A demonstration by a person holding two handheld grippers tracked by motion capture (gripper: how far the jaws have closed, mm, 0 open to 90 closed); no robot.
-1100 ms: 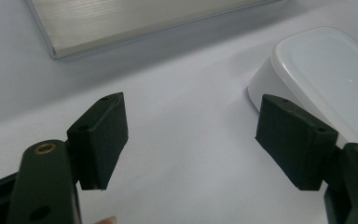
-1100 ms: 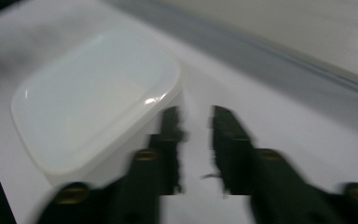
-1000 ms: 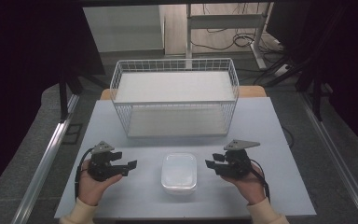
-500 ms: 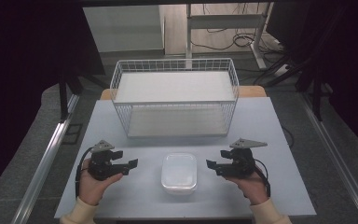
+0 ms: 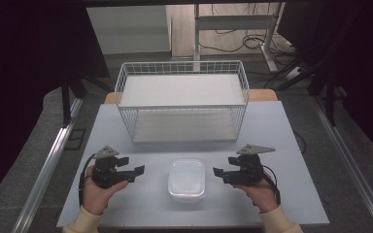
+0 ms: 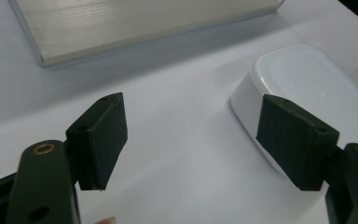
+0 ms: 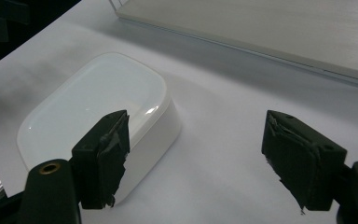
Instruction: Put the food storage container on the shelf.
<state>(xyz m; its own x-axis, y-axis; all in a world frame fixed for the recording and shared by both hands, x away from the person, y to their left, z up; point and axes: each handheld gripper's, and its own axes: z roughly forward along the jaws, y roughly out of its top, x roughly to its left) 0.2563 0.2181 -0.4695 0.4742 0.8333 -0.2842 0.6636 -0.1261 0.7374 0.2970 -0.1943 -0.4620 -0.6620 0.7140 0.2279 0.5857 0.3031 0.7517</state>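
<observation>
A white box with rounded corners and a smooth, slightly glossy flat top is seen lying on the near middle of the pale table, between the two grippers and touched by neither. Whether the flat top is a lid or the base of an upturned tub cannot be told. In the left gripper view the box is partly covered by one black pad and cut off at the frame's edge; in the right gripper view its near corner is hidden behind a frayed pad. The left gripper is held with its jaws spread wide and nothing between them, and the right gripper likewise. Farther back a white wire basket is set, well apart from the box.
</observation>
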